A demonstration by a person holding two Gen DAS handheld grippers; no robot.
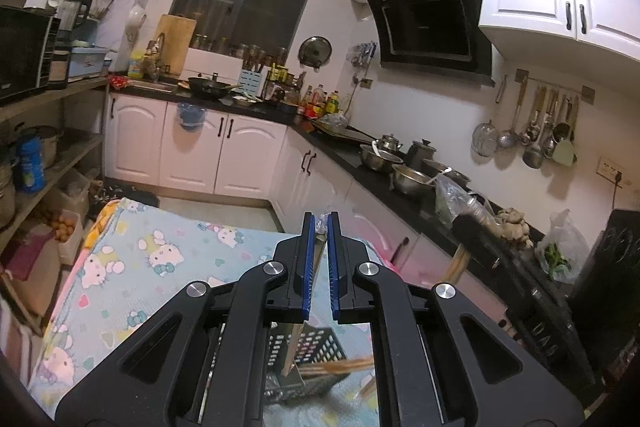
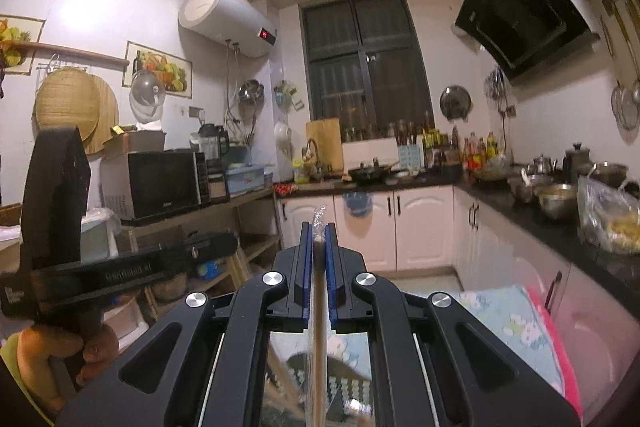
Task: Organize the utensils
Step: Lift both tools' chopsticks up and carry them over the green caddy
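Both grippers are raised above a table [image 1: 132,267] covered in a cartoon-cat cloth. Left gripper [image 1: 320,223]: its blue pads stand narrow, pinching a plastic-wrapped pair of chopsticks [image 1: 319,251] that runs between them, with crinkled wrap poking past the tips and the wood dropping down behind the pads toward a black slotted basket [image 1: 320,347] directly below. Loose chopsticks [image 1: 340,367] lie blurred at that basket. Right gripper [image 2: 319,231]: narrow too, clamped on a wrapped stick [image 2: 319,307] running straight along its middle, wrap tip sticking out past the pads.
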